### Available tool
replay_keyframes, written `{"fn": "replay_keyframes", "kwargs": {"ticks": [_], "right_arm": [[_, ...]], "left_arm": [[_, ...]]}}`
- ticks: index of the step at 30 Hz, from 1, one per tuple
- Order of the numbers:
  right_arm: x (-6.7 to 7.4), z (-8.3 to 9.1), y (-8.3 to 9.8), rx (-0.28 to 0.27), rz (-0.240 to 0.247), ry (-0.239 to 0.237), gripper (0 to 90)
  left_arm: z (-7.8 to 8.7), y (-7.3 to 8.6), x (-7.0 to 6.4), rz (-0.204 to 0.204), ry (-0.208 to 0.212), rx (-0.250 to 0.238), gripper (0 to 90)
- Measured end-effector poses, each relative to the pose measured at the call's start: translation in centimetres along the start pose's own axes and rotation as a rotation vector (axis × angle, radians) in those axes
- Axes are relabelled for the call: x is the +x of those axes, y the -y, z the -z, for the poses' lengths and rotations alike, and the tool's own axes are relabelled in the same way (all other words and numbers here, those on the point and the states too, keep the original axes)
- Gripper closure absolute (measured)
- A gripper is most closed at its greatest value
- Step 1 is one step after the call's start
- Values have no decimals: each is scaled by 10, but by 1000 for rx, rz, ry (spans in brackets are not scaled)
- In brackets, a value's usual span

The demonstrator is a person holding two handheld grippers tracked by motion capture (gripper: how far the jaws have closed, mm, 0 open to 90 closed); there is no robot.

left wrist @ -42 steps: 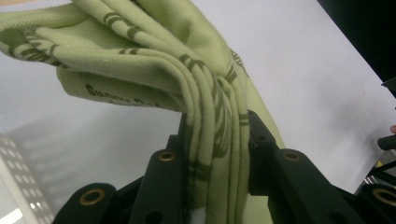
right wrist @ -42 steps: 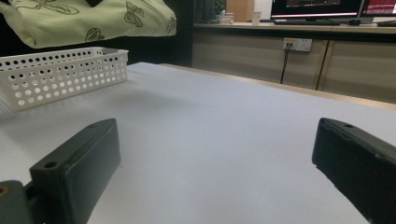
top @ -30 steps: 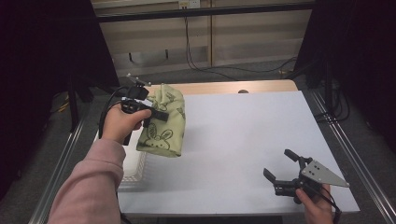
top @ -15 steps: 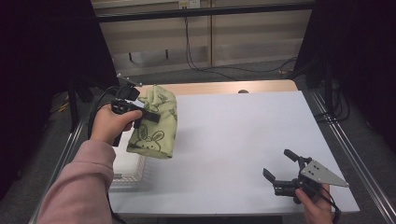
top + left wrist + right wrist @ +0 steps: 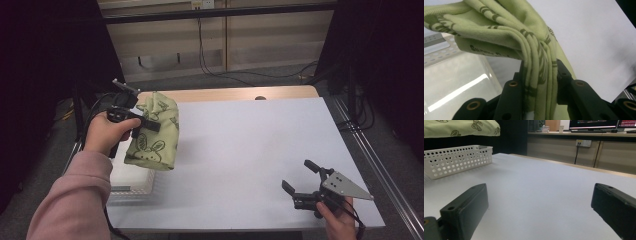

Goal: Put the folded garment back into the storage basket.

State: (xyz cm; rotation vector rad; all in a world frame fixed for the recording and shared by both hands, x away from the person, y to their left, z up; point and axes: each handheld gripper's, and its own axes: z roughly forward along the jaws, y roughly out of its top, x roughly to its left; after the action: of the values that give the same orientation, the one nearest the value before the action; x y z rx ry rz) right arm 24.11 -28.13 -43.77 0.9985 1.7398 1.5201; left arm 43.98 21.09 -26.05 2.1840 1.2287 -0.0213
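The high view looks forward and down from above the near edge of the white rectangular surface (image 5: 250,150). The left gripper view sits very close behind its black jaws, pressed up against the pale green rabbit-print folded cloth (image 5: 524,37). The right gripper view skims low across the surface, facing 10 o'clock toward the white perforated plastic basket (image 5: 459,157), which the high view also shows.

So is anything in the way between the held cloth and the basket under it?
Nothing visible. The left gripper is shut on the green cloth, which hangs in the air over the white basket at the table's left edge, with only open space between them.
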Motion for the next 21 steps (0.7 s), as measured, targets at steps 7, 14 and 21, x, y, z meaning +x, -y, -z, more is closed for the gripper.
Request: {"fn": "replay_keyframes", "kwargs": {"ticks": [7, 14, 21], "right_arm": [[0, 0, 0, -1, -4, 2, 6], [0, 0, 0, -2, -8, 2, 6], [0, 0, 0, -2, -7, 1, 6]], "left_arm": [[5, 3, 3, 16, -12, -4, 735], [9, 5, 7, 11, -19, -7, 735], [11, 8, 12, 18, -26, 4, 735]]}}
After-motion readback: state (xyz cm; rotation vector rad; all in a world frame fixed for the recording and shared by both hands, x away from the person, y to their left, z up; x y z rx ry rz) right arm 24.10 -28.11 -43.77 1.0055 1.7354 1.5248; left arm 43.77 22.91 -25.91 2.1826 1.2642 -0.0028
